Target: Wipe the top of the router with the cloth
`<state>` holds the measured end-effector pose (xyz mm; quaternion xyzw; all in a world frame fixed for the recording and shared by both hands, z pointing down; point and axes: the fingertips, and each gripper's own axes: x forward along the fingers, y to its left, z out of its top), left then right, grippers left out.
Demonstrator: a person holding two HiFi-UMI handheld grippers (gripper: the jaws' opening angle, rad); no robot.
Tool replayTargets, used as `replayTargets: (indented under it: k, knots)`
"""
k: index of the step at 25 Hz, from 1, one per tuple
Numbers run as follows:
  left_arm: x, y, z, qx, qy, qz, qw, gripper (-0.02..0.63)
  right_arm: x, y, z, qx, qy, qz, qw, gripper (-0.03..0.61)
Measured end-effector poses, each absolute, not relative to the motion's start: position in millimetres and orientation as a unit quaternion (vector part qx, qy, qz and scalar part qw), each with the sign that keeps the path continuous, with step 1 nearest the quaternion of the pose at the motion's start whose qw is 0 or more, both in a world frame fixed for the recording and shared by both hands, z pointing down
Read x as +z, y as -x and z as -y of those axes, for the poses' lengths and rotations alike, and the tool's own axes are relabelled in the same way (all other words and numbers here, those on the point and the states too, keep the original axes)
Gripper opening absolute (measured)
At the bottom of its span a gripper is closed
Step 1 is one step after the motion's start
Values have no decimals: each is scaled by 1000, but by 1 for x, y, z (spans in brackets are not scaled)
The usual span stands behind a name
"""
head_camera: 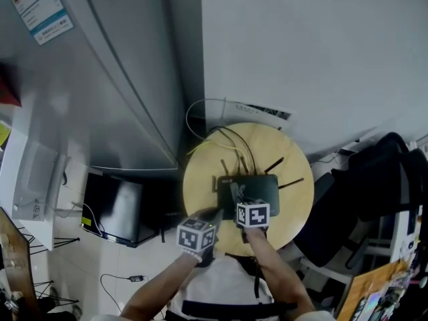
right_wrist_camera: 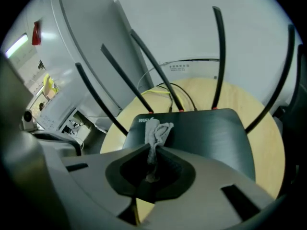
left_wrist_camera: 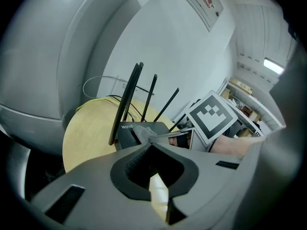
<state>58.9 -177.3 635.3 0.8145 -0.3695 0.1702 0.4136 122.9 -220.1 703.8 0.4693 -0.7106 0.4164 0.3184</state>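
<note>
Pinched tight in the right gripper (right_wrist_camera: 152, 150): a wad of the cloth (right_wrist_camera: 157, 132), held low so its free bunch presses on the router (right_wrist_camera: 211, 133) just ahead of the tips, toward the top's left side. Probably mid-wipe. Closed on nothing, tips together: the left gripper (left_wrist_camera: 149, 145), parked beside the right one at the router's near edge, likely keeping clear. Beneath both, the round table (right_wrist_camera: 268, 143).

Black router (head_camera: 258, 191) on round table (head_camera: 200, 174)
</note>
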Motion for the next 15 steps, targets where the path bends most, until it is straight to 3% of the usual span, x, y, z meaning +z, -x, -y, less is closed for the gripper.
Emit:
replayTargets:
  k: [6,12,15]
  knots:
    - [635,-44,173,166,-807,384,417,-2,703,-83,216,418,-427,733,326,35]
    - [637,-30,170,164,-799,398,420,-3,682,-62,211,447,-404,752,268,35]
    - [638,-28,170,162,-796,402,421,-2,690,-63,202,456,-396,746,281,35]
